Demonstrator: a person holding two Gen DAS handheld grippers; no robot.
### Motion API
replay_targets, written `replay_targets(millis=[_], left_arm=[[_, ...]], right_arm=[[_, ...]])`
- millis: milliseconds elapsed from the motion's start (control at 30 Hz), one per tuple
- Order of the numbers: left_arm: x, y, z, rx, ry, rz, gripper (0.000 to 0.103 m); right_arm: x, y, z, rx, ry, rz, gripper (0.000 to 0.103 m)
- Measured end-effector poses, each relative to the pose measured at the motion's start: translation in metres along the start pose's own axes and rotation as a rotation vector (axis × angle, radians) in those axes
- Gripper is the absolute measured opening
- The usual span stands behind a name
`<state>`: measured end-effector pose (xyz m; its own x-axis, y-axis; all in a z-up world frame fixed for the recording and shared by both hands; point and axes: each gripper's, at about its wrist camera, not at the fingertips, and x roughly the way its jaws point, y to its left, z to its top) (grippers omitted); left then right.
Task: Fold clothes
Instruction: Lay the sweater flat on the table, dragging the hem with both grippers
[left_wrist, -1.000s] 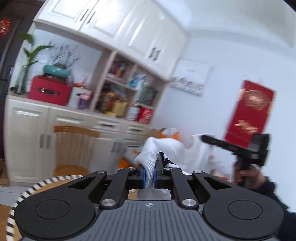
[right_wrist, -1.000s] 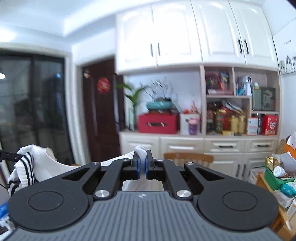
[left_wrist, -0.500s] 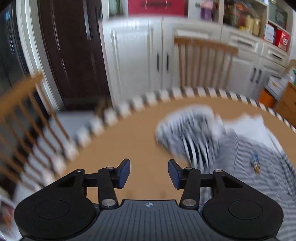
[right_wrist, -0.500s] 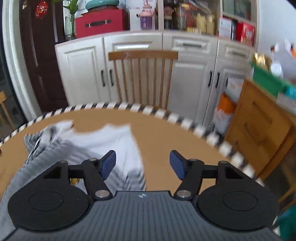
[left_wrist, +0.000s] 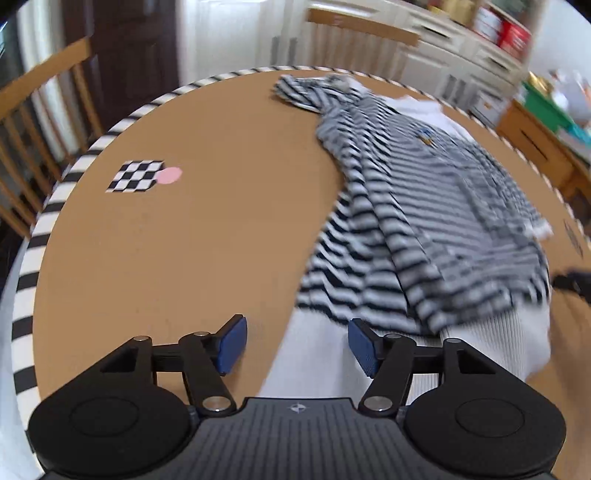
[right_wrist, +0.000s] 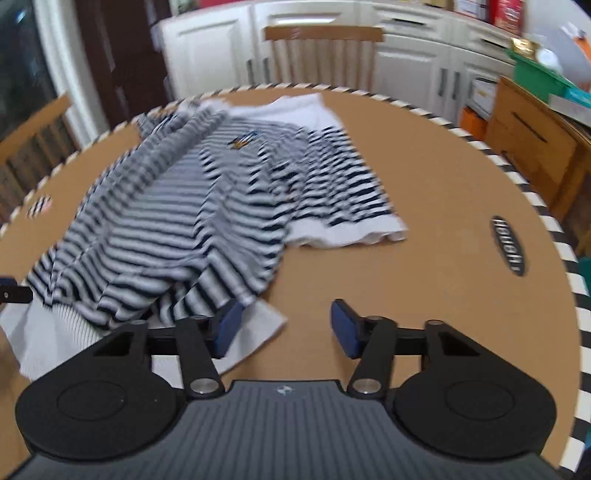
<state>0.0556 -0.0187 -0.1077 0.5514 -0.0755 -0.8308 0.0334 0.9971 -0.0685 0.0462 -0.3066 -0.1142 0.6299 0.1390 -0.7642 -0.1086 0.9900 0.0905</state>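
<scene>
A black-and-white striped sweater (left_wrist: 424, 221) with a white ribbed hem (left_wrist: 314, 362) lies spread and rumpled on the round brown table (left_wrist: 166, 258). My left gripper (left_wrist: 297, 343) hovers low over the hem's left corner. Its jaws are opening, with white cloth under the gap and neither pad pressing on it. In the right wrist view the sweater (right_wrist: 166, 221) fills the left half of the table (right_wrist: 443, 258). My right gripper (right_wrist: 286, 328) hangs over the hem's right corner (right_wrist: 258, 332). Its jaws are closing, still wide apart, and grip nothing.
A checkered marker (left_wrist: 135, 175) with a pink dot lies on the table's left, and a black oval label (right_wrist: 509, 245) on its right. Wooden chairs (right_wrist: 321, 51) stand around the striped table rim. White cabinets are behind, a wooden cabinet (right_wrist: 532, 144) to the right.
Both grippers were raised high and shut on the white hem. They have let go and dropped down to the table, and the sweater now lies on it.
</scene>
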Motion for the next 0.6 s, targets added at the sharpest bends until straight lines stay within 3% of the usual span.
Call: replay_targets(millis=[67, 100, 133, 167, 267, 433, 600], left_arm=[[-0.005, -0.008, -0.010, 0.065, -0.013, -0.018, 0.050], [-0.008, -0.010, -0.016, 0.104, -0.029, -0.026, 0.045], [-0.012, -0.010, -0.021, 0.133, -0.037, -0.044, 0.026], [-0.017, -0.009, -0.025, 0.152, -0.039, -0.073, 0.010], [-0.025, -0.010, -0.026, 0.165, -0.023, -0.077, 0.008], [-0.077, 0.020, -0.028, 0.001, -0.043, -0.158, 0.008], [-0.094, 0.048, -0.061, -0.150, 0.069, -0.224, 0.008]], right_arm=[[0.009, 0.012, -0.002, -0.038, 0.011, 0.009, 0.041], [0.009, 0.015, -0.002, -0.037, 0.002, 0.013, 0.033], [0.008, 0.016, -0.001, -0.021, 0.009, 0.022, 0.024], [0.007, 0.017, 0.000, -0.006, 0.016, 0.032, 0.006], [-0.013, 0.019, 0.003, 0.046, 0.004, 0.052, 0.006], [-0.106, 0.003, -0.010, 0.146, -0.075, 0.019, 0.006], [-0.153, -0.008, -0.074, 0.309, 0.049, -0.027, 0.006]])
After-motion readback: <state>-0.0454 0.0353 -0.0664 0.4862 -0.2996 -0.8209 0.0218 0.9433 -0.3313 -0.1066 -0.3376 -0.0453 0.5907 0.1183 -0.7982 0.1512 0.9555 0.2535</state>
